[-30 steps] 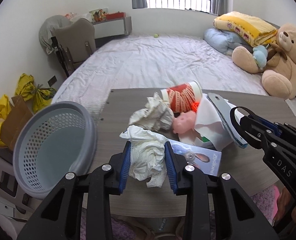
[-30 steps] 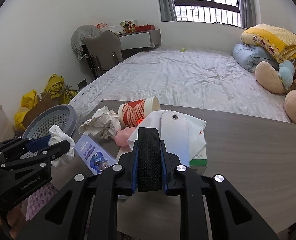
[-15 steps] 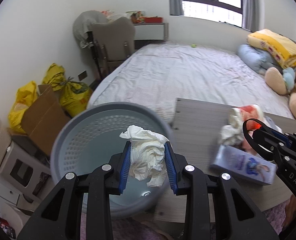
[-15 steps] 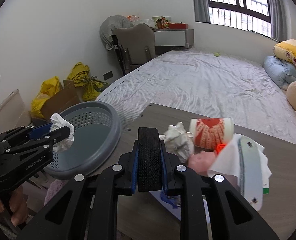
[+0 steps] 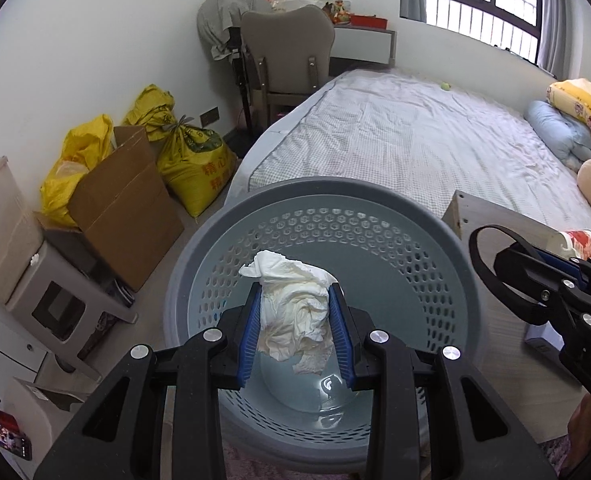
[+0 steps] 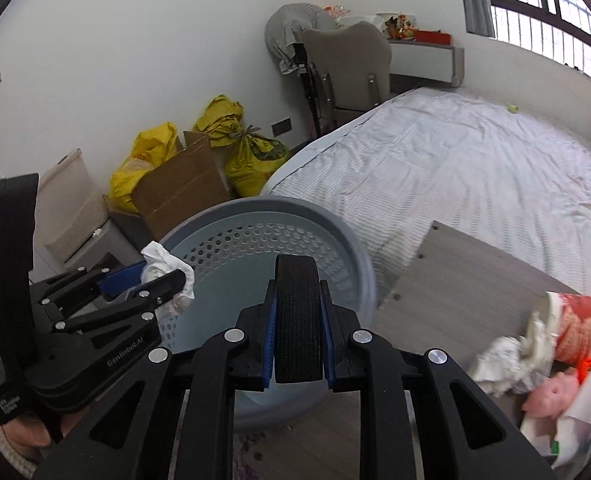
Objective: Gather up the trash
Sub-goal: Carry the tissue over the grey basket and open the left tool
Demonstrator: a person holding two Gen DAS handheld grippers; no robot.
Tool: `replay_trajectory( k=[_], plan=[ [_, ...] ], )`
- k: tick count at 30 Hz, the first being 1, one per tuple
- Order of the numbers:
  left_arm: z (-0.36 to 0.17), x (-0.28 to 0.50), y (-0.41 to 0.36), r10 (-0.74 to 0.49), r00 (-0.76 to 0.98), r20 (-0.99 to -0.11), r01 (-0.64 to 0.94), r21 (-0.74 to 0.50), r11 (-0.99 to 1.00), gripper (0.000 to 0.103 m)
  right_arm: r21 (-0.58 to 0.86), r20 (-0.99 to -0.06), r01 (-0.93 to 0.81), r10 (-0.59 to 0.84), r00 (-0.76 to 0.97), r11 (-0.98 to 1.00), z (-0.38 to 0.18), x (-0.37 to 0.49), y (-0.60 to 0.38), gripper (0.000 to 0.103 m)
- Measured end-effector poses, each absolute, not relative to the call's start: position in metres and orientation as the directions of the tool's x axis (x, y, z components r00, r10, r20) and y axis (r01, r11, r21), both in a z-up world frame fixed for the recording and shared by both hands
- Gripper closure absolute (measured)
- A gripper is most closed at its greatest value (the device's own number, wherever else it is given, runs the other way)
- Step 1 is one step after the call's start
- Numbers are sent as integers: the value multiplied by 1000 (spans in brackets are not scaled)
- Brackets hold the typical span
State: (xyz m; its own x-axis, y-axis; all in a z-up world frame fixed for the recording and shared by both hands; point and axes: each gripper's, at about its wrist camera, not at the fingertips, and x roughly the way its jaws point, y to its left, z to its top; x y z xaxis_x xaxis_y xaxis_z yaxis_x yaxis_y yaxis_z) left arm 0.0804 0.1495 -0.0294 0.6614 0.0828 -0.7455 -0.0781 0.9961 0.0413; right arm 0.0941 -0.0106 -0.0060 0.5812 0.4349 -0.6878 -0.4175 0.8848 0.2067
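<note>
Tissue wad (image 5: 295,312): clamped in left hand-held gripper (image 5: 295,332), above grey perforated basket (image 5: 435,264).
Risk: tissue may cling to a pad on release.
Right hand-held gripper (image 6: 297,340): closed on black band (image 6: 296,312); band's loop could snag the rim.
Desk (image 6: 467,280): red cup (image 6: 575,332) remains.

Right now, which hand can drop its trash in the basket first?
Left, probably. The left gripper holds the crumpled tissue right above the grey basket. The right gripper holds a black strap near the rim.
</note>
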Motion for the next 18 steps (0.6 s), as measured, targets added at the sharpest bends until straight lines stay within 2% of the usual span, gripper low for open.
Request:
replay_trajectory(
  k=[7,9,10,11,13,18],
  plan=[
    [-43,87,166,90,636,-766,-107,28,994,67,210,-722,-435,439,535,876,-19,110,13,85],
    [-44,87,169,95,636,-766,-114,29,993,61,219,-726,-433,443,527,874,-21,113,14,84],
    [-44,87,170,99,637,-765,-118,30,993,53,225,-725,-432,446,525,874,-22,114,13,81],
    [-44,87,172,108,638,-762,-126,34,991,44,227,-725,-429,446,525,874,-23,113,11,73],
    [-42,87,173,119,639,-760,-140,38,989,37,221,-721,-418,436,539,881,-23,112,9,67],
    [-41,86,180,137,634,-762,-165,39,985,36,221,-726,-406,427,539,887,-26,112,7,66]
  ],
)
